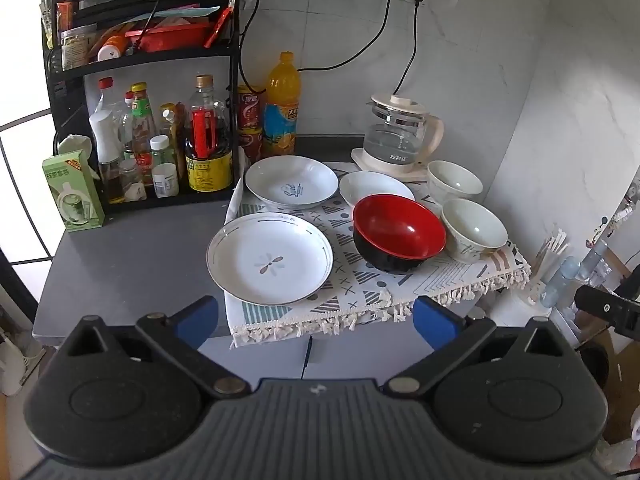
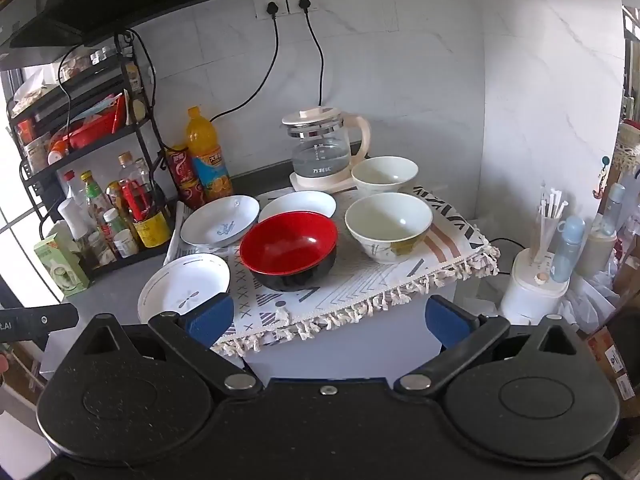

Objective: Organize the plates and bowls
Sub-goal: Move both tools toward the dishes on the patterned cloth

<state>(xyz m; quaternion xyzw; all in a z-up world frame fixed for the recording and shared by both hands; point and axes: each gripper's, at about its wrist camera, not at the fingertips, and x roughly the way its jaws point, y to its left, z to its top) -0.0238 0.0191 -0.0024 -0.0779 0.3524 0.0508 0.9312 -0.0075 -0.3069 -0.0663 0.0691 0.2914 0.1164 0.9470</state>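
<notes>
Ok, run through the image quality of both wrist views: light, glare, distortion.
Left wrist view: window at the left edge blown out white, walls bowed by the fisheye, red bowl sharp with a soft sheen. Right wrist view: the same daylight from the left, a small highlight in the near white bowl, corners vignetted black.

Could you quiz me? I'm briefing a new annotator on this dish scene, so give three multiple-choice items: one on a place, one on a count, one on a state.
1. Where is the red bowl?
A. on the patterned cloth
B. on the black rack
C. inside the kettle

2. How many pale bowls stand right of it?
A. none
B. two
C. four

3. How is the left gripper?
A. shut on a plate
B. shut on nothing
C. open, nothing between its pads

Key: 1 A, it sits on the cloth among the plates. 2 B, near bowl and far bowl. 3 C, blue pads stand wide apart short of the flower plate.
</notes>
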